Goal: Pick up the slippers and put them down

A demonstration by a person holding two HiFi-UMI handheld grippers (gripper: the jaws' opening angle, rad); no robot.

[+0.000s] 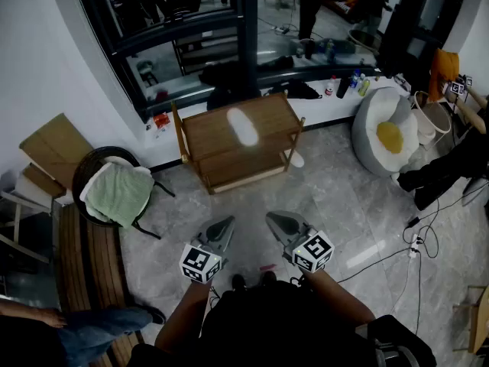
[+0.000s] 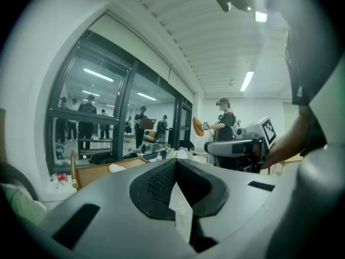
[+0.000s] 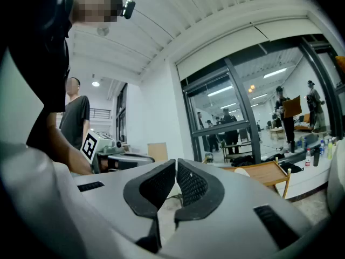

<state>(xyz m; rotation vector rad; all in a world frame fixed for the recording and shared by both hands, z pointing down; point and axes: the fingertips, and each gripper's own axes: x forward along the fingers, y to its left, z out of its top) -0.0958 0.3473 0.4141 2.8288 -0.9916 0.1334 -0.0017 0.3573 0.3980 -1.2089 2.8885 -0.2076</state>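
Observation:
A white slipper (image 1: 243, 126) lies on top of the low wooden shelf rack (image 1: 205, 131) ahead of me; it also shows as a pale shape (image 2: 117, 168) in the left gripper view and another (image 3: 242, 171) in the right gripper view. A second white slipper (image 1: 296, 159) sits on the floor by the rack's right leg. My left gripper (image 1: 228, 222) (image 2: 176, 162) and right gripper (image 1: 273, 218) (image 3: 176, 161) are held side by side, level, well short of the rack. Both have jaws shut with nothing between them.
An egg-patterned beanbag (image 1: 388, 132) rests at the right by the window wall. A chair with a green towel (image 1: 114, 189) and a wooden bench (image 1: 84, 258) stand at the left. Cables (image 1: 416, 235) trail over the floor at the right, near a seated person (image 1: 451, 167).

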